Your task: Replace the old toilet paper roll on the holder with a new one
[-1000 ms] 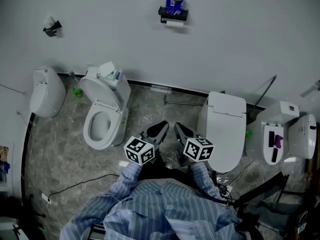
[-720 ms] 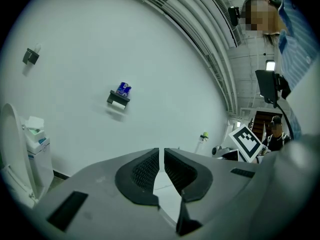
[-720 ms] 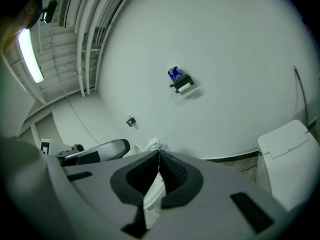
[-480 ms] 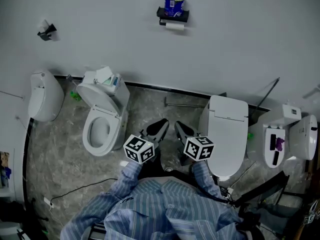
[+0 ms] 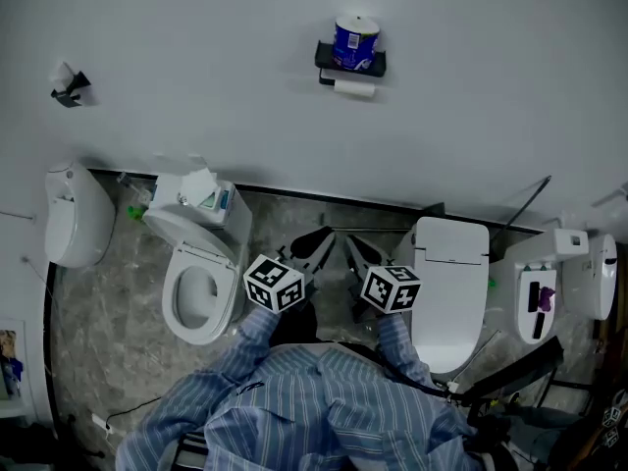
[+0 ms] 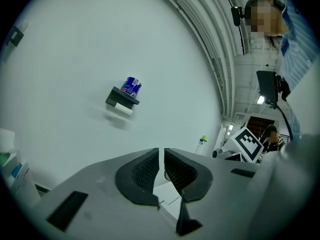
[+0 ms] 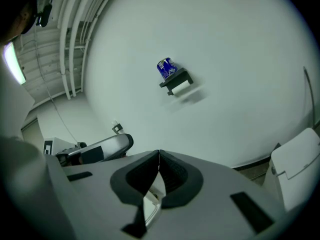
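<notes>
Both sets of jaws are shut with nothing held: left gripper (image 6: pixel 161 156), right gripper (image 7: pixel 159 164). The wall holder (image 5: pixel 350 62) is seen well apart. A wrapped roll (image 5: pixel 355 35) is stood on top of it and the old roll (image 5: pixel 354 87) is hung beneath. Risk: the wrapped roll could be knocked off if the holder is nudged.

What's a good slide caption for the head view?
Left gripper and right gripper, shut and empty, face the wall holder topped with a blue-wrapped roll.

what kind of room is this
Probably a toilet showroom or test room, not a home bathroom: an open toilet and a closed toilet stand along one wall, with a paper holder carrying a blue-wrapped roll mounted above them.
</notes>
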